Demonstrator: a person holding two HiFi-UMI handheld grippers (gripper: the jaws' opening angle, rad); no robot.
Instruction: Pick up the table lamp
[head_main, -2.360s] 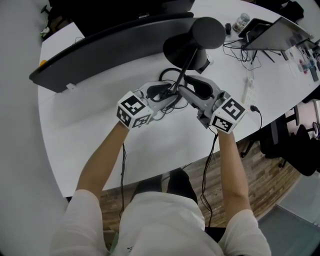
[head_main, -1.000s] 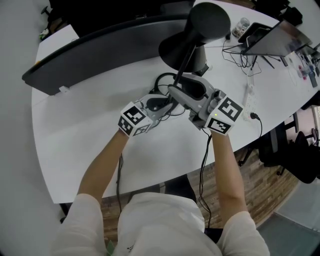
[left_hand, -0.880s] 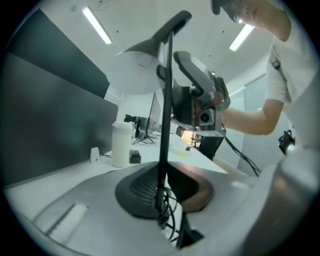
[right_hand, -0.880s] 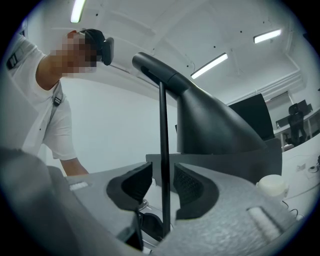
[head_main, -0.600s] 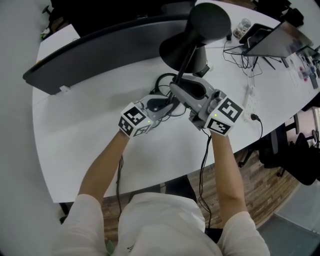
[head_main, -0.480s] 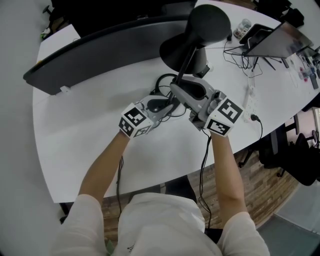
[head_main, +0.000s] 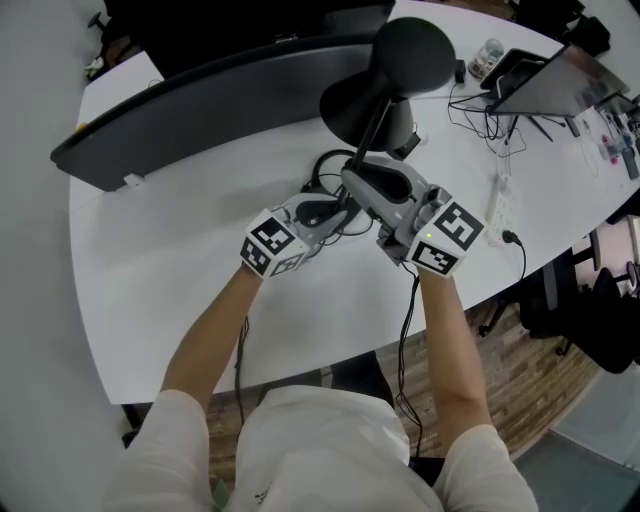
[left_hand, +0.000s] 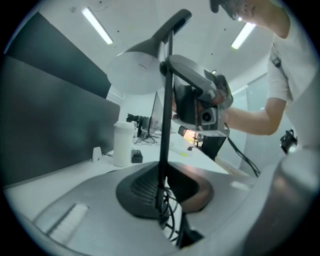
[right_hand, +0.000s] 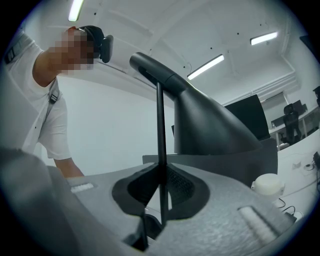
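Note:
The black table lamp (head_main: 350, 100) stands on the white table (head_main: 180, 260), its thin stem (head_main: 372, 130) rising to the cone shade. My left gripper (head_main: 345, 205) is shut on the lower stem (left_hand: 164, 125), just above the coiled cable. My right gripper (head_main: 352, 180) comes in from the right, a little higher. Its jaws are closing, and the stem (right_hand: 161, 140) runs between its dark pads, which touch it. The shade (right_hand: 210, 125) fills the right gripper view. In the left gripper view the right gripper (left_hand: 197, 100) shows beyond the stem. The lamp's base is hidden under the grippers.
A wide curved monitor (head_main: 200, 100) stands behind the lamp. At the right are a laptop (head_main: 555, 70), a small jar (head_main: 485, 50), a white power strip (head_main: 495, 185) and loose cables. A white bottle (left_hand: 121, 145) stands past the lamp. The table's front edge lies close to the person.
Since the earliest frame the right gripper has drawn in round the stem, and the lamp sits slightly higher in the picture. Over the last second both hands stay where they were.

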